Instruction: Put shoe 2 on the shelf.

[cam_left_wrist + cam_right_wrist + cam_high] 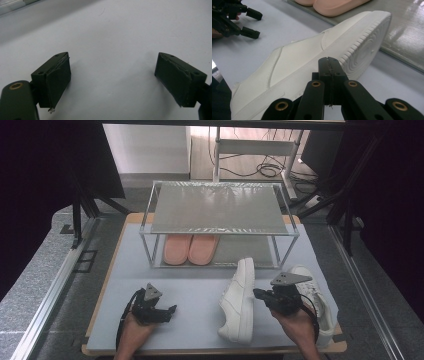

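A white sneaker (239,302) lies on its side just ahead of the right gripper (258,294), whose jaws are pressed together on nothing, tips near its sole edge. The right gripper view reveals the ribbed sole (362,47). Beyond it, the left gripper (112,80) rests with jaws wide apart over bare mat (115,37).

Pale blue-grey mat (200,295) over a wood-edged table (107,275). Grey speckled floor (35,285) around it, with aluminium rails (50,295) alongside. Black drapes (45,165) left and right. Behind, a white desk frame (250,145) on wooden flooring (200,155), with cables (267,169) coiled underneath.
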